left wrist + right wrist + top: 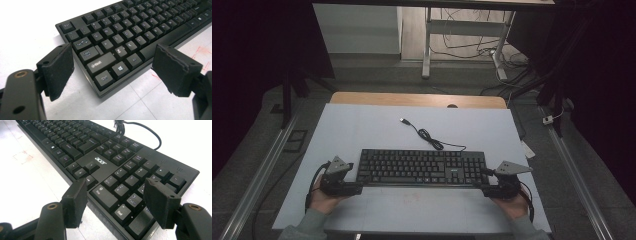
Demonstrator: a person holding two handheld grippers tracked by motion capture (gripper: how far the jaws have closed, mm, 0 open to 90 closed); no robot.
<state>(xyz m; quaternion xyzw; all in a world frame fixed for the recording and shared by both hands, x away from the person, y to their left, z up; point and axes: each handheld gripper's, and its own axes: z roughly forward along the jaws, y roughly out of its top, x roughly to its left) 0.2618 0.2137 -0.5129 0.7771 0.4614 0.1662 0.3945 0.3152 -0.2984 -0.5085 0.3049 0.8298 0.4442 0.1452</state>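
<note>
Black keyboard (422,167) near tabletop's front edge — rigid, light, slick plastic; best pinched at end edges. Left gripper (358,188) and right gripper (477,187) both gaping at its front corners — gripping nothing.

You have a wooden table (362,97) in front of you, its top almost wholly covered by a pale white sheet (362,130). A black keyboard (422,167) lies flat on the sheet's near half, long side towards you. Its black cable (432,140) snakes away across the sheet, ending in a loose plug (404,120). Faint red marks (414,196) show just before the keyboard
</note>
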